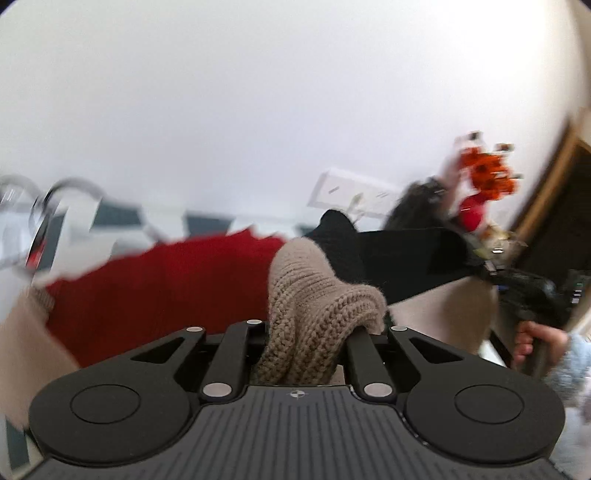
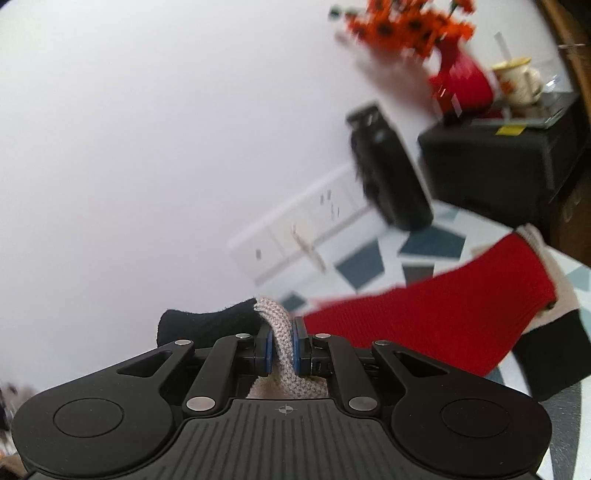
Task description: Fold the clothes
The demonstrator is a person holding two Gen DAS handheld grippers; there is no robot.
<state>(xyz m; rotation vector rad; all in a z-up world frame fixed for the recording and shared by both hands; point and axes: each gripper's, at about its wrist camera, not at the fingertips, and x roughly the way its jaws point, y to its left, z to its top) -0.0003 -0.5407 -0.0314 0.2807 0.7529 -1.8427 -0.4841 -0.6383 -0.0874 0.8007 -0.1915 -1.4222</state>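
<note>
Sweater (image 2: pixel 424 325), a chunky knit in red, beige and black blocks, hangs lifted between your two grippers above a floor (image 2: pixel 369 266) of white and dark blue tiles. No writing on anything can be read. Your left gripper (image 1: pixel 314 332) is clamped on a beige ribbed fold that bunches over and hides its fingertips. Your right gripper (image 2: pixel 284 350) pinches a narrow beige knit edge between blue pads (image 2: pixel 266 350), black fabric just left of it. Beyond stand a black bag (image 2: pixel 391 177), a white baseboard (image 2: pixel 295 240), a black cabinet (image 2: pixel 498 158) carrying a red vase (image 2: pixel 461 85) of orange flowers (image 2: pixel 406 22) and a mug (image 2: pixel 517 81). Your hand (image 1: pixel 532 343) shows in the left view.
</note>
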